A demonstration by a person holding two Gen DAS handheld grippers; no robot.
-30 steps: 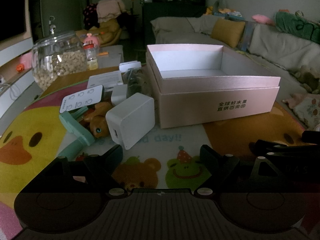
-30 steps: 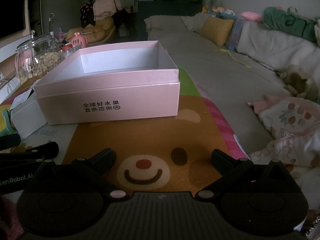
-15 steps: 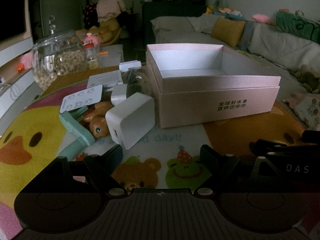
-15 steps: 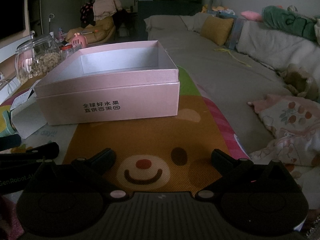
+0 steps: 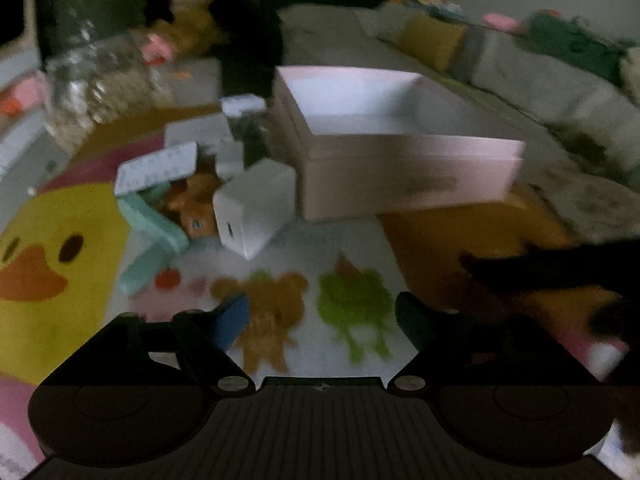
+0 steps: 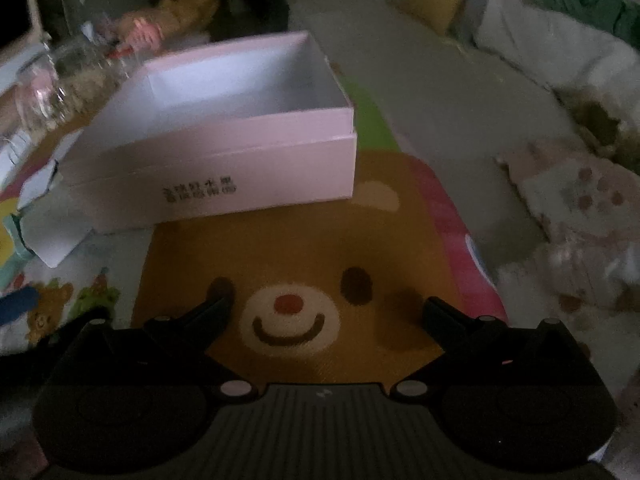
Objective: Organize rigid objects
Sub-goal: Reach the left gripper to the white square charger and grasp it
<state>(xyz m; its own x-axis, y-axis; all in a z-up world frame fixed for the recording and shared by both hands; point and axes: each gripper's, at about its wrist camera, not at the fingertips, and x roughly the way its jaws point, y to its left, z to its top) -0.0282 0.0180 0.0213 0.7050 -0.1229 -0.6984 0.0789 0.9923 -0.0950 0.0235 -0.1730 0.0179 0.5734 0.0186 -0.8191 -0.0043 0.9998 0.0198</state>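
Note:
An open pink box (image 5: 400, 152) stands on the cartoon play mat; in the right wrist view it (image 6: 224, 160) looks empty. Left of it lies a pile: a white charger block (image 5: 256, 212), an orange toy (image 5: 196, 204), a teal piece (image 5: 152, 232), a white remote (image 5: 156, 168) and small white boxes (image 5: 200, 132). My left gripper (image 5: 322, 316) is open and empty, above the mat in front of the pile. My right gripper (image 6: 326, 312) is open and empty above the bear face, in front of the box. Both views are blurred.
A glass jar of snacks (image 5: 100, 84) stands at the back left. A grey sofa with cushions (image 5: 520, 64) runs along the right. A floral blanket (image 6: 580, 208) lies right of the mat. The right gripper's dark body (image 5: 560, 272) shows in the left wrist view.
Both grippers have lifted and now look down on the mat and box from higher up. Both views are now motion-blurred. The jaws stay open.

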